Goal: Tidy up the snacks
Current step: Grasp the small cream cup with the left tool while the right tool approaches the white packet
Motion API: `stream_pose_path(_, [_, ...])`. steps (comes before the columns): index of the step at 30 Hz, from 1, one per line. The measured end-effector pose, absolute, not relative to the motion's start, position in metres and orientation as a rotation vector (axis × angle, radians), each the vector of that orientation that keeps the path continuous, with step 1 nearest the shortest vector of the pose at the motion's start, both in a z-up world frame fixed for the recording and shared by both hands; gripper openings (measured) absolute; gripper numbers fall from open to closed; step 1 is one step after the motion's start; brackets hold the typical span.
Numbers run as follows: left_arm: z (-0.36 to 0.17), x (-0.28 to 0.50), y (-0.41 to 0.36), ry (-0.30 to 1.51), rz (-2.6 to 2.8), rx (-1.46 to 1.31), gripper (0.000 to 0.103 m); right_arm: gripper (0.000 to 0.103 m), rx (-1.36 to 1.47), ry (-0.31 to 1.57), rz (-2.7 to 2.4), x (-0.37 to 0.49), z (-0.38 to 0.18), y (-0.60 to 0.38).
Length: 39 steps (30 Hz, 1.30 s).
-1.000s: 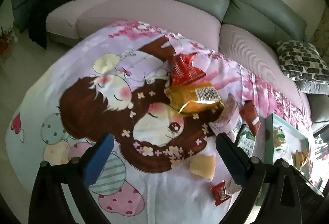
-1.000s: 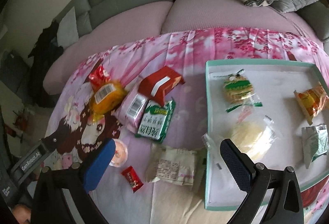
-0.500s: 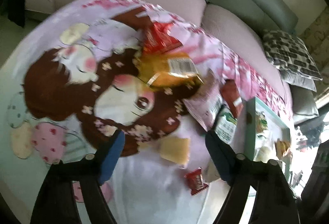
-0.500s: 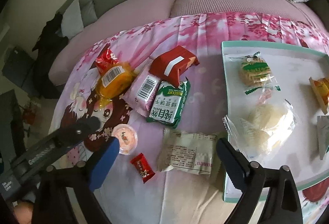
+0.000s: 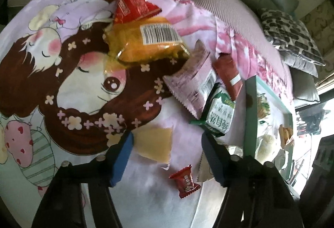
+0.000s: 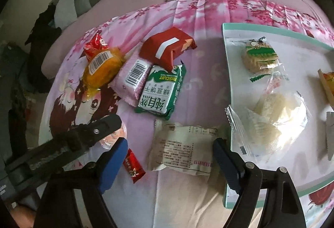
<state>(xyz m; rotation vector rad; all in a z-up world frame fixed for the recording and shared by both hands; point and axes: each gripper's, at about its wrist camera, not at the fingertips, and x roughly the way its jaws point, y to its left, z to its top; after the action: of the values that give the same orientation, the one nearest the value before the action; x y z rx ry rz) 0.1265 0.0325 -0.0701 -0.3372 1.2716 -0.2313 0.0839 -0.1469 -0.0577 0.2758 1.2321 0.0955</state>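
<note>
Nearby, red candy (image 6: 133,166), green biscuit pack (image 6: 160,92), teal tray (image 6: 227,102), patterned cushion (image 5: 290,33).

The right gripper (image 6: 169,162) points down at a cartoon-print cloth (image 6: 200,73); its jaws have just been closing and stand apart on either side of a white packet (image 6: 183,150), without pressing on it. A small red candy (image 6: 133,166) lies just beside the blue finger (image 6: 112,165). Farther off lie a green biscuit packet (image 6: 160,92), a pink packet (image 6: 133,77), a red packet (image 6: 167,48) and an orange packet (image 6: 102,67). A tray (image 6: 227,102) on the right holds wrapped snacks. The left gripper (image 6: 83,138) enters from the left.
</note>
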Motion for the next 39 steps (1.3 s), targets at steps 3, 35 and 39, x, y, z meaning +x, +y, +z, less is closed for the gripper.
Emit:
stream_pose_path(3, [-0.074, 0.127, 0.03, 1.287, -0.235, -0.33, 0.059, 0.085, 0.25, 1.238, 0.085, 0.084, -0.058, -0.146])
stream_pose_path(35, [-0.078, 0.127, 0.069, 1.279, -0.073, -0.347, 0.039, 0.084, 0.298, 1.276, 0.178, 0.082, -0.067, -0.131])
stream_pose_path(39, [-0.078, 0.128, 0.068, 1.28, -0.069, -0.343, 0.039, 0.084, 0.241, 1.285, 0.136, 0.083, -0.071, -0.126])
